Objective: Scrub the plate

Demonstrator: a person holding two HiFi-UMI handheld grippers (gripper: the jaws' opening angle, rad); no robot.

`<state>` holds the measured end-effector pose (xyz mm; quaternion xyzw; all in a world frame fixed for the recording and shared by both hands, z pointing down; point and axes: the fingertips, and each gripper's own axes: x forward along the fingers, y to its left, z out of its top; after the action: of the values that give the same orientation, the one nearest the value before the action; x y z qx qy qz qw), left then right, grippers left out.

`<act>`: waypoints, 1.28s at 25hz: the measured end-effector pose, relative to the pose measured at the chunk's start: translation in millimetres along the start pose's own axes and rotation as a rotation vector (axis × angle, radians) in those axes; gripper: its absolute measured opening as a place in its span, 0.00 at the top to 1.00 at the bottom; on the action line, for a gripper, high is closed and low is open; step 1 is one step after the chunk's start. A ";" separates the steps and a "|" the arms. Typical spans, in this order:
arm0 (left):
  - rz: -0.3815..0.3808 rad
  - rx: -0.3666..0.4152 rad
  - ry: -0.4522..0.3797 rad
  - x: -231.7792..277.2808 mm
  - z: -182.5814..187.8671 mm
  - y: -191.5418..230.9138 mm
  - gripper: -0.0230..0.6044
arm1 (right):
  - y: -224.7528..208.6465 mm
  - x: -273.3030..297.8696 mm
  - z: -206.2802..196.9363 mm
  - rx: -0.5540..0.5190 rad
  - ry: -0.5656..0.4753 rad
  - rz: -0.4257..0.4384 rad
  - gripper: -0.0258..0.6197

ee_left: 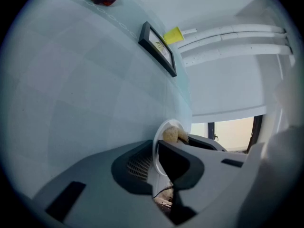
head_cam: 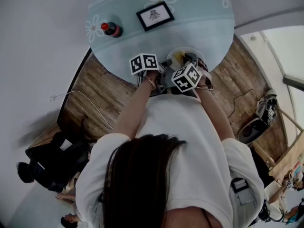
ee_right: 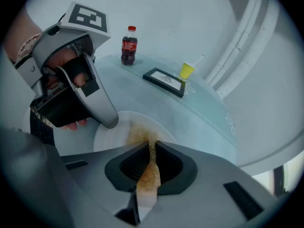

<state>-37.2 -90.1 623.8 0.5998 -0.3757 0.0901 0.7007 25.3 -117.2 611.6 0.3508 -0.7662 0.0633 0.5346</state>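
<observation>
Round table (head_cam: 199, 18) under a pale blue cloth with a flower print; person in a white shirt (head_cam: 190, 141) stands at its near edge, one gripper in each hand. Left gripper (ee_left: 156, 151): jaws nearly together, clamped on the left rim of the plate (ee_right: 111, 134); the white rim runs edge-on between the two pads. Right gripper (ee_right: 151, 148): jaws narrow, pinching a thin yellow-brown sponge (ee_right: 141, 134); the sponge's free end sticks out past the fingertips and lies on the plate's surface, roughly at its middle. The two grippers are close together over the plate, left at its left side, right coming in from the near side. Plate: white, round, at the near edge of the table, straight in front of the person; whether it lies flat on the cloth or is tipped up slightly cannot be told. Black frame (head_cam: 155, 15): toward the far edge, about mid-width, well apart from the plate. Cola bottle (head_cam: 111, 29): red cap, upright, near the left edge. Yellow cup (ee_right: 186, 71): at the far edge, just behind the frame.
</observation>
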 end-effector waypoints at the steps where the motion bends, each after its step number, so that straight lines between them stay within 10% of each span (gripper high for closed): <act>1: -0.002 -0.001 0.004 -0.1 0.0 0.0 0.89 | 0.6 0.1 0.8 -0.003 0.002 -0.005 0.88; 32: 0.014 -0.026 -0.021 -0.8 -1.0 -0.8 0.89 | 34.2 -20.7 -3.5 -0.174 -0.017 0.046 0.88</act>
<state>-36.9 -89.1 622.6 0.5890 -0.3883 0.0839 0.7037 11.1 -80.3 604.6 0.2858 -0.7813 0.0056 0.5549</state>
